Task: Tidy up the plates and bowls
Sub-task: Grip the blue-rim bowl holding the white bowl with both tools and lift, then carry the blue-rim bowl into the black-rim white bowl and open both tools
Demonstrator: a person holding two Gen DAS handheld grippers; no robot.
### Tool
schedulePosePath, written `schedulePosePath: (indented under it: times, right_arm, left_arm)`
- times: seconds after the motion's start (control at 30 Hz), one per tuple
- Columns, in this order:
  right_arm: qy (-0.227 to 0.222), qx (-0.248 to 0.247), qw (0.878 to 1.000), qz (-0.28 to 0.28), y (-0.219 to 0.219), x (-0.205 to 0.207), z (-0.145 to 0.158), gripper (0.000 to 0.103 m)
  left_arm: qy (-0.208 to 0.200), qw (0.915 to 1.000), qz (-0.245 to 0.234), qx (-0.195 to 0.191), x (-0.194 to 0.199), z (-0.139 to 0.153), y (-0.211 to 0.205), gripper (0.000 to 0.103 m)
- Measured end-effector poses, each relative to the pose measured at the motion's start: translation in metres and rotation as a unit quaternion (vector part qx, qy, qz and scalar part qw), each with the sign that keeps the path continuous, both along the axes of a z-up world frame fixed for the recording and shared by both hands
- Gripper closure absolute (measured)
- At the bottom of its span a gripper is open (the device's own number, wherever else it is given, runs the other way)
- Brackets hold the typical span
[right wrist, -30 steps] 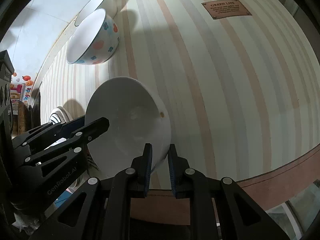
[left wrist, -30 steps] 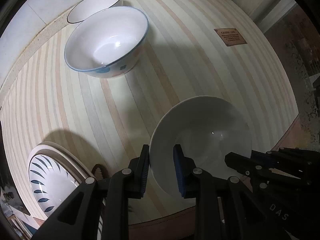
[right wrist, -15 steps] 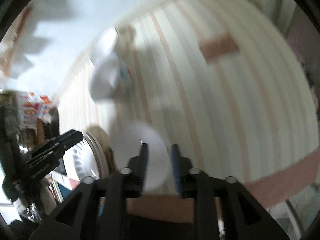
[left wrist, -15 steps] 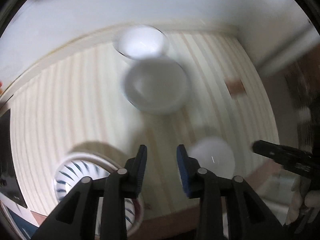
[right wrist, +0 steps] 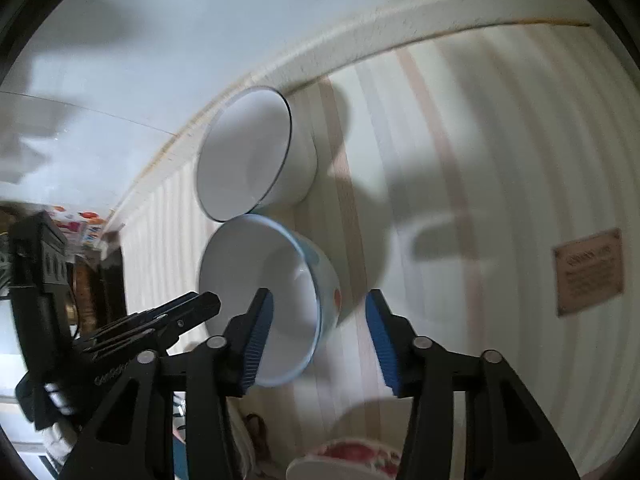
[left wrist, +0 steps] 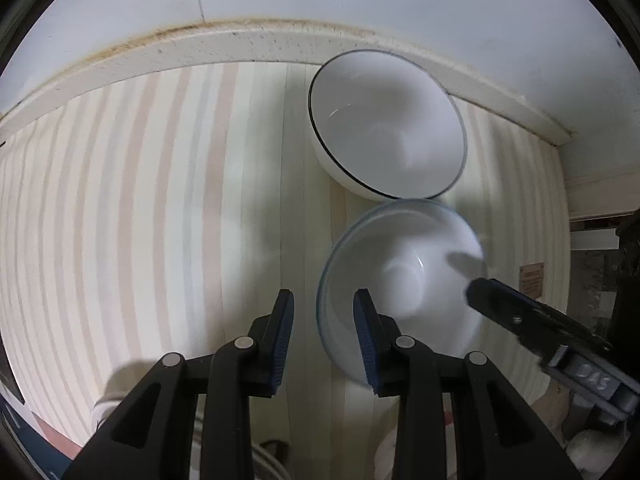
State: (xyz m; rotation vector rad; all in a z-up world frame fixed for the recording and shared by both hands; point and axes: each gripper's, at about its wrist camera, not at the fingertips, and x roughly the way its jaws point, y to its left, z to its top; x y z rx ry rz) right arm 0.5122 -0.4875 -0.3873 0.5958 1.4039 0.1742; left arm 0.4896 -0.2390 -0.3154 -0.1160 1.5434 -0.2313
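Observation:
A white bowl with a blue rim and coloured spots [left wrist: 404, 280] [right wrist: 276, 292] stands on the striped tablecloth. Behind it, by the ledge, is a white bowl with a thin black rim [left wrist: 384, 128] [right wrist: 248, 160]. My left gripper [left wrist: 323, 340] is open, with the spotted bowl's left rim between its pads and neither pad pressing. My right gripper [right wrist: 320, 340] straddles the bowl's right rim. Its jaws are closing, with a gap still on both sides. Each gripper shows in the other's view: the right one's fingers [left wrist: 504, 308], the left one's fingers [right wrist: 188, 312].
A pale raised ledge [left wrist: 248, 44] and a white wall close off the back. A brown label [right wrist: 588, 272] lies on the cloth to the right. A red-patterned dish [right wrist: 352, 452] sits at the front edge below my right gripper.
Both grippers were shut on a plain white bowl near the front edge. They let it go, swept toward the back of the table, and now stand open around the spotted bowl's rim.

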Motion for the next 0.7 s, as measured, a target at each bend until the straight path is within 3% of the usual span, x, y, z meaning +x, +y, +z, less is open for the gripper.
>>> schedulePosePath:
  times: [0.07, 0.1, 0.13, 0.47, 0.7]
  right_arm:
    - [0.01, -0.004, 1.0, 0.005, 0.008, 0.004, -0.012, 0.086]
    - [0.014, -0.01, 1.0, 0.007, 0.011, 0.005, -0.016, 0.09]
    - [0.015, -0.017, 1.0, 0.008, 0.013, 0.005, -0.019, 0.09]
    - [0.014, -0.039, 0.999, 0.007, 0.017, 0.002, -0.015, 0.091]
    - [-0.009, -0.039, 0.999, 0.002, 0.021, -0.014, 0.021, 0.091]
  left_arm:
    - [0.0, 0.9999, -0.011, 0.008, 0.003, -0.007, -0.006, 0.075]
    - [-0.001, 0.9998, -0.015, 0.009, 0.002, -0.008, -0.008, 0.081]
    - [-0.003, 0.9998, -0.021, 0.006, 0.001, -0.009, -0.011, 0.085]
    - [-0.025, 0.9986, -0.046, 0.007, -0.002, -0.003, -0.024, 0.085]
    - [-0.059, 0.9964, -0.061, 0.001, -0.023, 0.037, -0.021, 0.085]
